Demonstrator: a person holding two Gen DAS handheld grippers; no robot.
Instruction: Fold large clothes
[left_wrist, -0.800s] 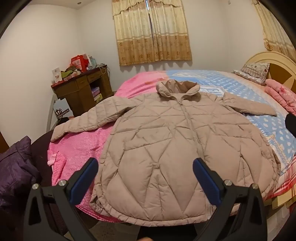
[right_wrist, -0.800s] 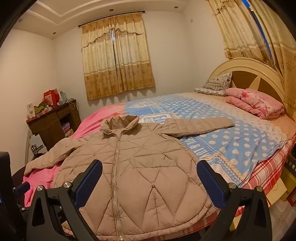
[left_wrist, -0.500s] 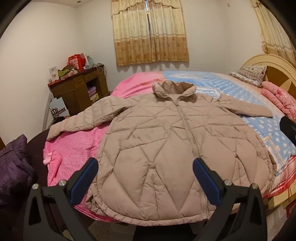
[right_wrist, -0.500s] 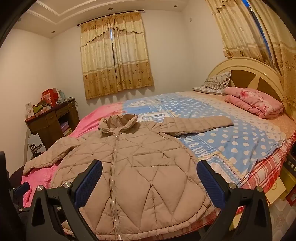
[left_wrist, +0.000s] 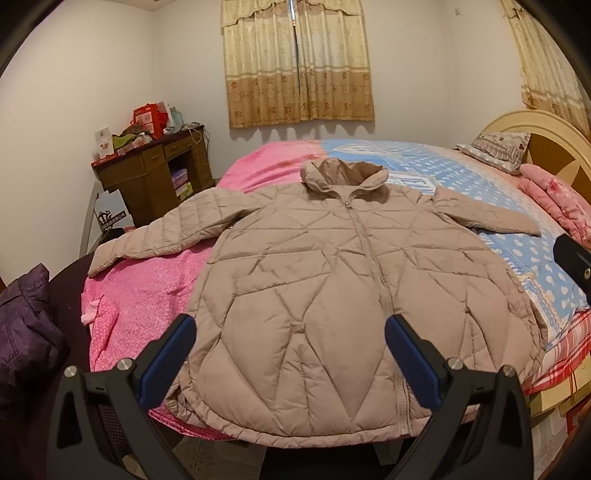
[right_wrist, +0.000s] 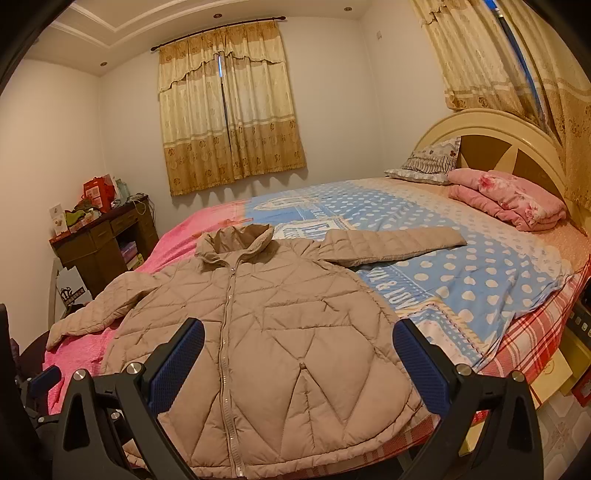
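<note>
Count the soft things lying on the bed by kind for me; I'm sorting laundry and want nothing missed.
Beige padded jacket, spread flat, zipped: 1
Patterned pillow by the headboard: 1
Folded pink quilt by the headboard: 1
Total: 3
Both grippers are open and hold nothing.

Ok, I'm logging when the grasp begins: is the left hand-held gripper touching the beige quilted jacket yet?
Apart. The left wrist view shows the left hand-held gripper wide open, hovering short of the beige quilted jacket spread on the bed, pinching no fabric.
</note>
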